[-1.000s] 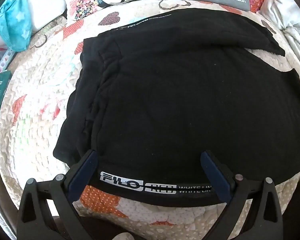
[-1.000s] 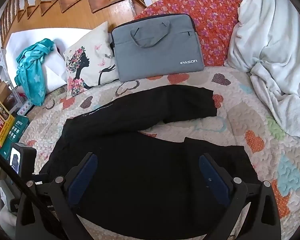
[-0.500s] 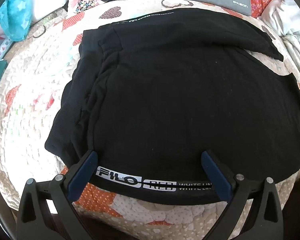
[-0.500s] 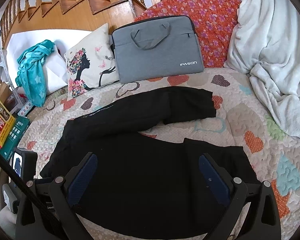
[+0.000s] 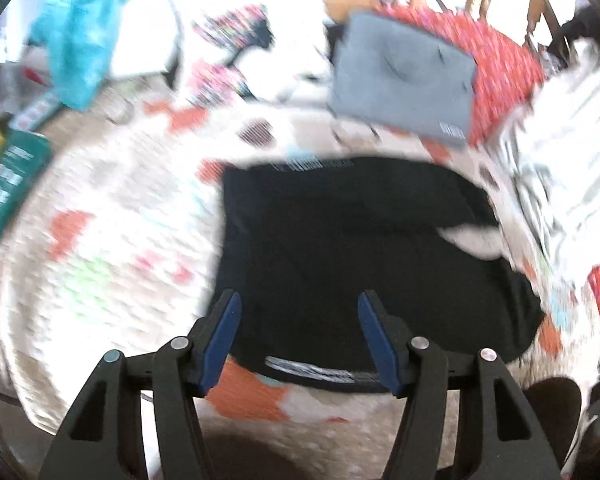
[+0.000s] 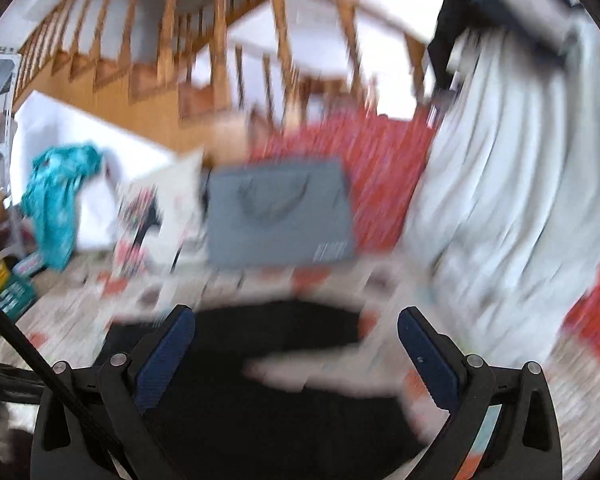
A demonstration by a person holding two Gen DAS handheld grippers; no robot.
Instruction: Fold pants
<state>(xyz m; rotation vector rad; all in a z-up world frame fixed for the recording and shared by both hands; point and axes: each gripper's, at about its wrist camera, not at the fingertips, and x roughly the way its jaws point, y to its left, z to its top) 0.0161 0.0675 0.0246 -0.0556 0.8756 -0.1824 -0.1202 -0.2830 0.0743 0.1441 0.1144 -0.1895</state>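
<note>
Closing partway just now, our left gripper (image 5: pixel 299 336) holds nothing: its jaws stand apart above the near waistband edge of the pants (image 5: pixel 340 248), with no cloth between the pads. Our right gripper (image 6: pixel 294 354) is spread wide and empty too, angled toward the far end of the bed. We judge the fold is between steps, with both tools clear of the cloth. The pants lie on the quilt (image 5: pixel 100 240), waistband toward us, long axis running away toward the grey bag (image 5: pixel 400 84). Next we need to come back down and pinch an edge on each side.
</note>
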